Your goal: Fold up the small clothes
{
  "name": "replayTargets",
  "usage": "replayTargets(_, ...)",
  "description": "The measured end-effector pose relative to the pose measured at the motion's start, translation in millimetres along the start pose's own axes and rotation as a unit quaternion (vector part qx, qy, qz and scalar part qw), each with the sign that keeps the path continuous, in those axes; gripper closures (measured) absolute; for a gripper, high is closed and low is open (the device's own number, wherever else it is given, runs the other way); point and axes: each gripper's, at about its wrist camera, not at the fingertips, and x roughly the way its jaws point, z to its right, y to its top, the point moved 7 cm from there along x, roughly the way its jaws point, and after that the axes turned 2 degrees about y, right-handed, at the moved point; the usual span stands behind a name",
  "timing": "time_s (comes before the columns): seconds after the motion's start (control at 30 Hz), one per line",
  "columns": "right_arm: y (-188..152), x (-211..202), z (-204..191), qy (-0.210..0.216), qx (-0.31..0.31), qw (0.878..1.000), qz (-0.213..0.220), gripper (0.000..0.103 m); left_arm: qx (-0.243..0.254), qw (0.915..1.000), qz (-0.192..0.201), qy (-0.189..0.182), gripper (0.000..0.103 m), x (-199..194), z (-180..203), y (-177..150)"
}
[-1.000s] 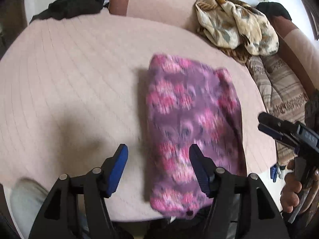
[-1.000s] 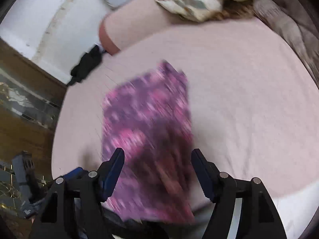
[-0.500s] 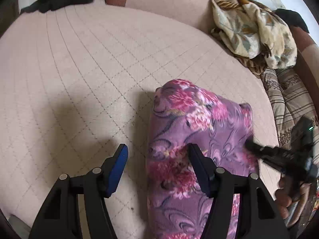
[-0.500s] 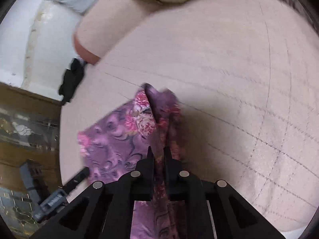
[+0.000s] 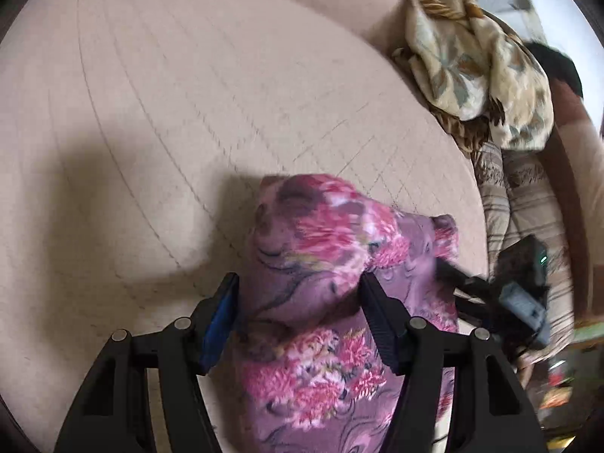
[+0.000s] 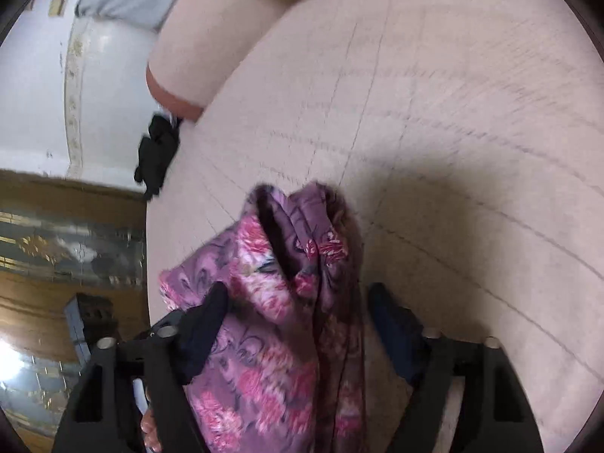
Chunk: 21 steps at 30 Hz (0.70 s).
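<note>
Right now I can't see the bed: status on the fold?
Left gripper open, bunched purple floral garment between its fingers. Right gripper opening, same cloth between them. Nothing blocking on the quilted bed.

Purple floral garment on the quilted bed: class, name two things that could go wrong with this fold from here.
1. The right claw is opening around the bunched purple floral garment, so its raised fold may slump.
2. The left claw straddles a thick hump and might pinch several layers together.

A pink quilted bed [image 5: 158,120] bears a purple floral garment [image 5: 321,256].
</note>
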Motion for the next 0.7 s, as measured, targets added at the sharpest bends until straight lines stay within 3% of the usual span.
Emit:
replayTargets(0.03,-0.5,1.7,1.1,0.000,0.000,1.000,0.000,0.053,-0.009,0.9999,-0.002,-0.012,0.044,0.4,-1.4,-0.5)
replayTargets(0.13,-2.7,4.3,-3.6,0.020,0.002,1.000,-0.008,0.075,0.001,0.9997,0.011,-0.020,0.069,-8.9,1.0,-2.7)
replayTargets(0.17,-3.4,1.8,-5.8,0.020,-0.005,1.000,-0.007,0.076,0.000,0.9991,0.022,-0.037,0.076,-18.1,2.9,-2.3)
replayTargets(0.23,-2.2,-1.6,-18.2,0.031,-0.017,0.999,-0.003,0.078,-0.010,0.9961,0.039,-0.078,0.077,-41.2,5.1,0.1)
replayTargets(0.4,16.3,9.9,-73.6,0.089,-0.042,0.995,0.006,0.078,-0.013,0.9916,0.087,-0.095,0.078,-98.3,-0.4,36.6)
replayTargets(0.53,39.9,43.4,-107.2,0.103,-0.054,0.993,0.006,0.075,-0.001,0.9936,0.105,-0.042,0.075,-113.2,-21.0,78.0)
replayTargets(0.57,43.9,56.0,-110.1,0.098,-0.057,0.994,0.002,0.073,-0.008,0.9945,0.102,-0.025,0.070,-107.4,-30.9,83.8)
replayTargets(0.63,45.6,80.4,-105.2,0.046,-0.063,0.997,-0.006,0.064,-0.009,0.9953,0.093,0.025,0.064,-94.1,-52.6,85.2)
replayTargets(0.7,32.9,87.5,-96.5,-0.006,-0.066,0.998,-0.019,0.063,-0.005,0.9939,0.075,0.080,0.064,-87.7,-71.3,65.1)
